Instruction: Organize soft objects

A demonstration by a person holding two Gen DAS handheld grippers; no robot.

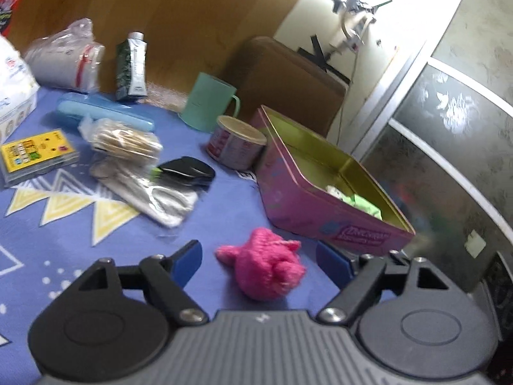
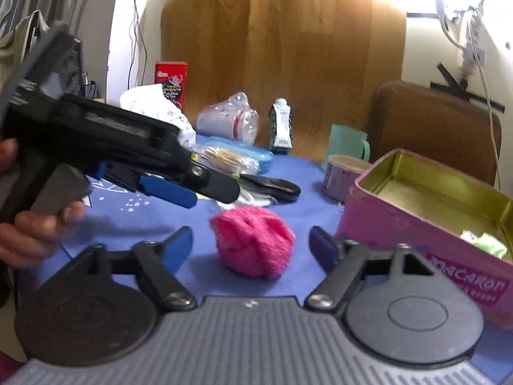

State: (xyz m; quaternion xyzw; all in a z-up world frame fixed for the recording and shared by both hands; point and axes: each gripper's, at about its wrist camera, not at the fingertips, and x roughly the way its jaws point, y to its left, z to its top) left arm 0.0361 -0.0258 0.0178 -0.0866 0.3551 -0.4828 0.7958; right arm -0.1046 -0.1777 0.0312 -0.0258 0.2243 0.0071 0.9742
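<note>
"MACARON" on the pink tin [image 2: 426, 224]

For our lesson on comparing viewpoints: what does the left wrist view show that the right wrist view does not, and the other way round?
Only the left wrist view shows the yellow card pack and the patterned glass door. Only the right wrist view shows the left gripper from outside, held in a hand, plus the red box. Both share the pink fluffy toy on the blue cloth, the pink tin and the mint mug.

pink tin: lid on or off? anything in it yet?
Off, no lid on the pink tin; gold interior exposed. Not empty: green and white soft items lie in one corner.
</note>
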